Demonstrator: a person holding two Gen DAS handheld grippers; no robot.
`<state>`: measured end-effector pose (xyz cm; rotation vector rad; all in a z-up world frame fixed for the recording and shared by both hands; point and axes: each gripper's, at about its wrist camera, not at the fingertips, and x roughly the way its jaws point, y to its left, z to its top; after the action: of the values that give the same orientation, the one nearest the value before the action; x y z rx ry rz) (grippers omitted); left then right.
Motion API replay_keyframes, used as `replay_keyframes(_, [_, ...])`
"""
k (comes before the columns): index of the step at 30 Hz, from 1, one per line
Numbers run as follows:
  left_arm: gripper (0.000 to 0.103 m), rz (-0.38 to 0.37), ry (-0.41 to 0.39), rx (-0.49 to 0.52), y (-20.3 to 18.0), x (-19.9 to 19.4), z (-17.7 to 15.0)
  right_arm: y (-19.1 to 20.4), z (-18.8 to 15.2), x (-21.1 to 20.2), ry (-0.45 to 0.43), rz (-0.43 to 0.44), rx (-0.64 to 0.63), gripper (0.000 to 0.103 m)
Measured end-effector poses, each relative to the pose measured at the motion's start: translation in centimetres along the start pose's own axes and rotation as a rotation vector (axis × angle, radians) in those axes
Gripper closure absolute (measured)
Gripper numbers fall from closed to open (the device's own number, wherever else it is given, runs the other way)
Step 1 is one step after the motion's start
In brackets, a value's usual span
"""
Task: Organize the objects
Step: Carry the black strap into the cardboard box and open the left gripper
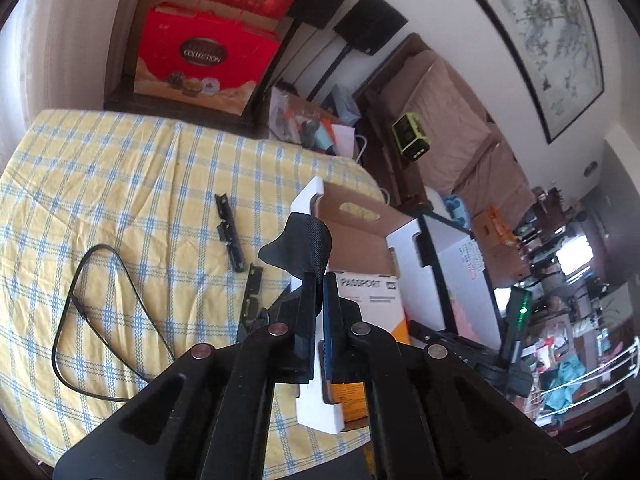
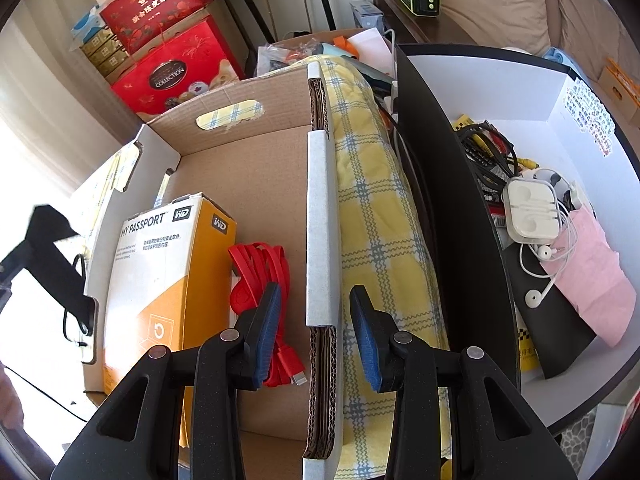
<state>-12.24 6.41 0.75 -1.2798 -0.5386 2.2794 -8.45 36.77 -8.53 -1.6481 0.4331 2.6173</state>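
**Left tongs carrying a black pouch above the sorting box: hazards and materials**

The left tongs [image 1: 316, 280] are clamped on a black pouch [image 1: 300, 244], a soft, fine-textured fabric piece held by one thin edge, above the near wall of the cardboard box [image 1: 360, 232]. The right tongs [image 2: 316, 304] stand apart, straddling the box's right wall without pressing it. Judged risk: the limp pouch may slip from so narrow a pinch, or snag on the stiff corrugated rim at 12 o'clock. Inside the box lie a glossy white-and-orange carton [image 2: 160, 272] and a coiled red flat cable [image 2: 264, 280]. At 9 o'clock on the yellow checked cloth covering the surface [image 1: 120, 180] lie a thin black cable [image 1: 96, 300] and rigid black strips [image 1: 230, 236].
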Motion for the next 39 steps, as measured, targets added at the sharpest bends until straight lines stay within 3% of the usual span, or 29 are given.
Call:
replay_keyframes(6, [0.101,-0.04,-0.045,0.063,-3.2,-2.5,2.8,0.1,0.0,0.0,0.002,0.008,0.003,0.066])
replay_keyframes(17, [0.101,-0.064,-0.084,0.16,-9.7,-3.0,7.5,0.2,-0.1,-0.1,0.005,0.02,0.004,0.067])
replay_keyframes(28, [0.101,-0.033,-0.019,0.253,-14.1,3.2,8.6,0.1,-0.2,-0.1,0.008,0.018,-0.001,0.066])
replay_keyframes(39, [0.098,0.079,0.127,0.276,-11.9,11.1,5.6,0.2,-0.3,0.0,0.01,0.015,-0.005,0.066])
